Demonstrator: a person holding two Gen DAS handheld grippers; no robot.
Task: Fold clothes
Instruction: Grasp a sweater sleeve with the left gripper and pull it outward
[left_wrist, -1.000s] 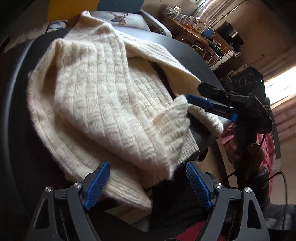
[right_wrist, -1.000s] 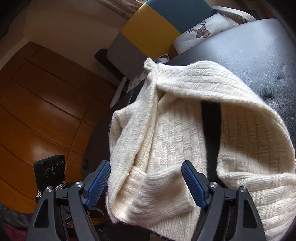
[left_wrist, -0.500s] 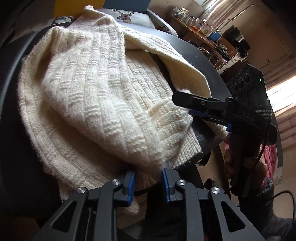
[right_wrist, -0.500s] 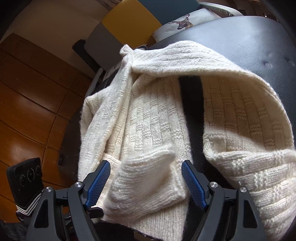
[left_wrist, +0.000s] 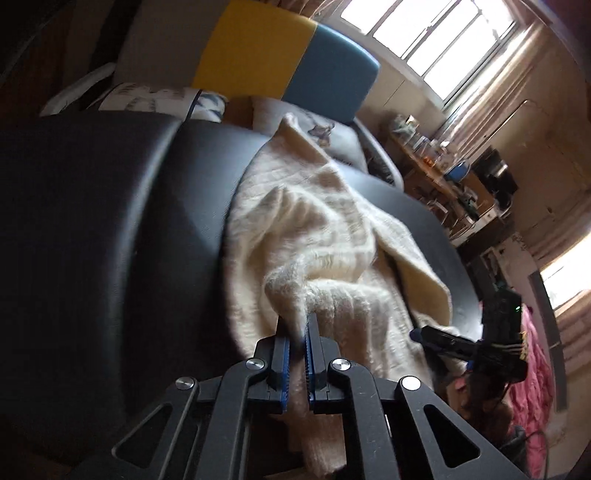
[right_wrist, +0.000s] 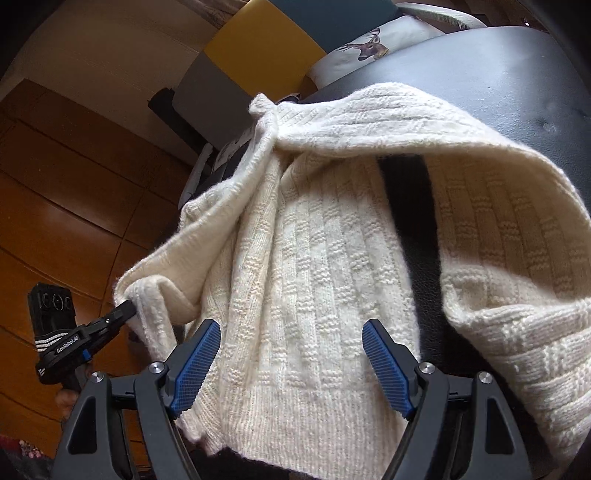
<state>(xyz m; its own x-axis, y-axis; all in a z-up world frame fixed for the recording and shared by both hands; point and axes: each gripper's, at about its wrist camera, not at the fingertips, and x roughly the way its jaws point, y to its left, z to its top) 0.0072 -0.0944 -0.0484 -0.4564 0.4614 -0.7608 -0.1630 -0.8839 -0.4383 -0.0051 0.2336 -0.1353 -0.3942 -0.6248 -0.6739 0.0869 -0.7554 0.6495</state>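
Note:
A cream knitted sweater (right_wrist: 332, 251) lies rumpled on a black padded surface (right_wrist: 498, 74). My left gripper (left_wrist: 297, 332) is shut on a fold of the sweater's (left_wrist: 314, 229) near edge and holds it pulled up and leftward. In the right wrist view that left gripper (right_wrist: 127, 308) pinches the sweater's left corner. My right gripper (right_wrist: 291, 354) stands open over the sweater's ribbed hem, its blue pads on either side of the knit and apart from it. It also shows at the lower right of the left wrist view as the right gripper (left_wrist: 417, 334).
Black padded surface (left_wrist: 110, 221) extends bare to the left. Behind it sit a yellow and blue chair back (left_wrist: 280, 62), a deer-print cushion (right_wrist: 373, 40) and a cluttered desk (left_wrist: 443, 173). Wooden floor (right_wrist: 55, 206) lies beyond the left edge. Pink cloth (left_wrist: 535, 373) hangs at right.
My left gripper closed on the sweater's edge, then lifted and drew it leftward. The right gripper stayed open and came closer over the hem.

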